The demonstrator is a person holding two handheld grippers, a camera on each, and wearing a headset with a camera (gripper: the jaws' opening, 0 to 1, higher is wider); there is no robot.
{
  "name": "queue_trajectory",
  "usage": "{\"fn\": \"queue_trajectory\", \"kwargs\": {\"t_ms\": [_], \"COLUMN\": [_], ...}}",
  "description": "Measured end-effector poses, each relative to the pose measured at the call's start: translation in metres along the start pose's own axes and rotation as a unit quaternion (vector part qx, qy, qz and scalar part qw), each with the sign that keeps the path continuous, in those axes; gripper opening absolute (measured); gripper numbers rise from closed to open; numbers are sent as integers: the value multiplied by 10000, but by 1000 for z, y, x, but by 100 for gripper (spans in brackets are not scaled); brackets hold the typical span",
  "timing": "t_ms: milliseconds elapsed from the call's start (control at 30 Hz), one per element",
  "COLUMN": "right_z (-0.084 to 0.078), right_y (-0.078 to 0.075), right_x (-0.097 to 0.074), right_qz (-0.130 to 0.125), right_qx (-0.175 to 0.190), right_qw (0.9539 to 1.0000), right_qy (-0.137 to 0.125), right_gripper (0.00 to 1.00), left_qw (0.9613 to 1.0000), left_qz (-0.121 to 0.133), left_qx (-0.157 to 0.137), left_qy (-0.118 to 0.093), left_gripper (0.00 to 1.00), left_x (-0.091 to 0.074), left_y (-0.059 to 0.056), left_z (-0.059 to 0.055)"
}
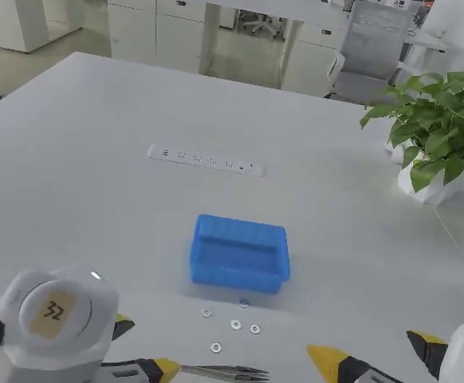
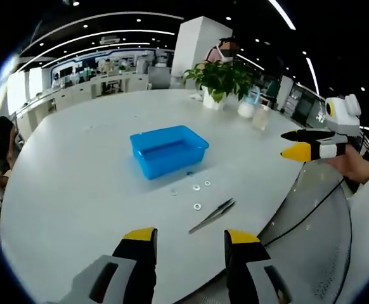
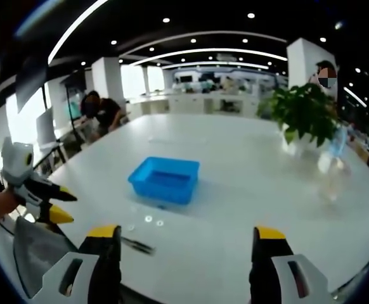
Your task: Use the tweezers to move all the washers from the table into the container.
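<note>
— At far left, left gripper (image 1: 144,347) status?
— Jaws spread, empty, aimed at the tweezers (image 1: 224,372), which lie flat at the table (image 1: 96,159) edge, probably for pickup. Several washers (image 1: 235,325) lie loose just in front of the blue container (image 1: 236,279), so transfers should be short. Right gripper (image 1: 367,347): jaws spread, empty

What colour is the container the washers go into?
Solid blue, with no pattern. The container shows best in the head view.
</note>
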State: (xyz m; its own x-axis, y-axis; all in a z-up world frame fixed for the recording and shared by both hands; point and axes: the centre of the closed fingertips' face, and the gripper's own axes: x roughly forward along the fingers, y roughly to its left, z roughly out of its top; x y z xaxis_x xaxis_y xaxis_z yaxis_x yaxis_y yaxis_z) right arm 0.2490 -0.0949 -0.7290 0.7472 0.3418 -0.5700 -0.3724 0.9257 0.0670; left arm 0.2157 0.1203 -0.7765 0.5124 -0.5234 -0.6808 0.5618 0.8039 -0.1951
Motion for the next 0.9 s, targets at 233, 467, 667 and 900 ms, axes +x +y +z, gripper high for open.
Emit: {"fn": "queue_trajectory", "kwargs": {"t_ms": [233,467,667,900], "right_z": [-3,-6,-8,-9], "right_y": [4,5,3,1], "right_x": [-1,-1,-2,-2], "right_qz": [1,-14,-41,-26], "right_qx": [-23,-14,18,41], "right_qw": [10000,9999,9999,9999], "right_qy": [63,103,127,139], "right_gripper": [83,82,82,82], "left_qw": [9975,9894,9862,9776], "left_qz": [-399,-692,-833,-914], "left_qx": [471,1010,1092,1412], "left_qy": [349,778,928,1265], "left_gripper": [26,19,14,9], "left_x": [28,54,72,86], "left_y": [-2,2,0,0], "left_z": [-9,-17,-21,-34]}}
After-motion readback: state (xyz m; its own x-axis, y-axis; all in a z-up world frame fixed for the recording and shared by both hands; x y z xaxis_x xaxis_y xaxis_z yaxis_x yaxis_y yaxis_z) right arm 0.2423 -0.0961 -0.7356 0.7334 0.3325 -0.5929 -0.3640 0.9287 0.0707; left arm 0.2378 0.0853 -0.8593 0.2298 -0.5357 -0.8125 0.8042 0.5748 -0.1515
